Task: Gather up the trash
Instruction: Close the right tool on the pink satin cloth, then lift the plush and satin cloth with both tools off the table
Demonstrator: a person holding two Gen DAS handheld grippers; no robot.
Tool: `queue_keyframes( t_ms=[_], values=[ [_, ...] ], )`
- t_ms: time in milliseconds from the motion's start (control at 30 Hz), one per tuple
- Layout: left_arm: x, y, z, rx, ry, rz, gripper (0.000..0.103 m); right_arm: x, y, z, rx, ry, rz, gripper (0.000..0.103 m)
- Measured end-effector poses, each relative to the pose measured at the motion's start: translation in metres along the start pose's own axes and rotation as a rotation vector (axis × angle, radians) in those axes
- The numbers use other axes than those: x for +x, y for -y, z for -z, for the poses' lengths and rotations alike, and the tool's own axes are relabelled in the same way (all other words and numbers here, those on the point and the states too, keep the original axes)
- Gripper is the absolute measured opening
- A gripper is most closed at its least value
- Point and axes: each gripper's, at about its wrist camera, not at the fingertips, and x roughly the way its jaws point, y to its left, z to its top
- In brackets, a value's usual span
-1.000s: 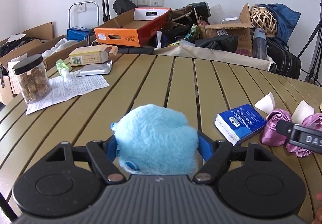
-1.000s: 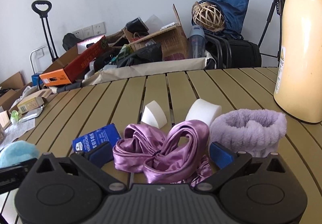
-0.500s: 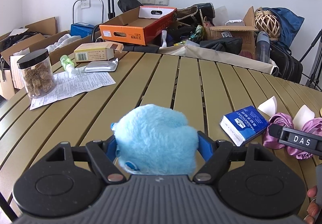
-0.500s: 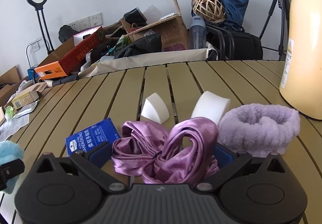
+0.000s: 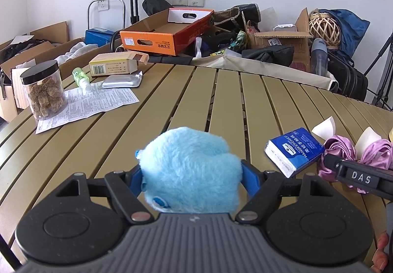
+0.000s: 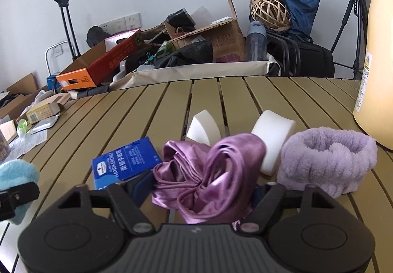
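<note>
My left gripper (image 5: 191, 176) is shut on a fluffy light-blue plush (image 5: 189, 165) just above the slatted table (image 5: 172, 91); its blue pads press both sides. The plush also shows at the left edge of the right wrist view (image 6: 17, 172). My right gripper (image 6: 203, 187) has its jaws closing on a crumpled purple satin cloth (image 6: 221, 162), which bunches up between the pads. A blue handkerchief pack (image 6: 125, 165) lies just left of that cloth.
Two white foam pieces (image 6: 202, 128) (image 6: 272, 135) and a lilac fluffy band (image 6: 329, 162) lie behind and right of the cloth. A cream jug (image 6: 375, 64) stands far right. Far left sit a jar (image 5: 45, 91), a leaflet (image 5: 93, 103) and a small carton (image 5: 115, 66).
The right gripper's jaws have come in from wide open onto the satin cloth, squeezing it into a taller bunch. The left gripper still holds the blue plush the same way.
</note>
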Motion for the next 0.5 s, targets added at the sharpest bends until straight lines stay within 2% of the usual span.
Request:
queue_keyframes(
  t_ms=[67, 100, 200, 500],
  values=[
    [-0.001, 0.000, 0.000, -0.001, 0.002, 0.001, 0.078, -0.003, 0.005, -0.001, 0.028, 0.011, -0.017, 0.056],
    [-0.001, 0.000, 0.000, -0.003, 0.003, 0.002, 0.078, -0.004, 0.007, -0.001, 0.043, 0.019, -0.029, 0.048],
    [-0.003, -0.002, -0.001, -0.007, 0.006, 0.004, 0.078, -0.010, 0.012, -0.001, 0.067, 0.039, -0.047, 0.041],
    [-0.010, -0.003, -0.001, -0.003, 0.026, 0.015, 0.078, -0.033, 0.024, -0.002, 0.105, 0.127, -0.075, 0.038]
  ],
)
